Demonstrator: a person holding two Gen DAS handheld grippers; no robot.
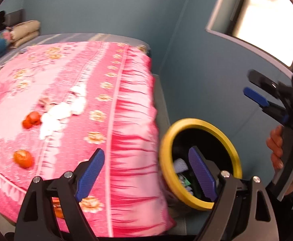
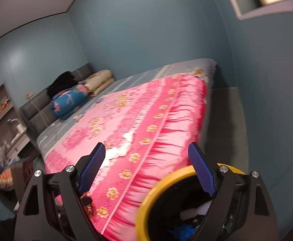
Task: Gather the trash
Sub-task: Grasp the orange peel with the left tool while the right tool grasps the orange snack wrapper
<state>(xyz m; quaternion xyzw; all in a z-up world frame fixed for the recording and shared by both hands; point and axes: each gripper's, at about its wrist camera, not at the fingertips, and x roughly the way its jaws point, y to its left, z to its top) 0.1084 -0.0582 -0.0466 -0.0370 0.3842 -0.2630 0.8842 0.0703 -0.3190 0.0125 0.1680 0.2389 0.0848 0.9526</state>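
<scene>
A yellow-rimmed black trash bin (image 1: 200, 166) stands on the floor beside the bed, with litter inside; it also shows in the right wrist view (image 2: 162, 186). On the pink floral bedspread (image 1: 76, 92) lie white crumpled tissues (image 1: 62, 112) and orange peel pieces (image 1: 31, 119) (image 1: 23, 158). The tissues show in the right wrist view (image 2: 124, 146). My left gripper (image 1: 150, 172) is open and empty above the bed's edge and the bin. My right gripper (image 2: 149, 172) is open and empty, over the bin; it shows at the right of the left wrist view (image 1: 255, 90).
Folded quilts and a blue pillow (image 2: 70, 102) lie at the bed's head by a grey headboard (image 2: 38, 110). A window (image 1: 267, 16) is in the blue wall. Shelves and clutter (image 2: 1, 124) stand at the left. Grey floor (image 2: 226, 124) runs beside the bed.
</scene>
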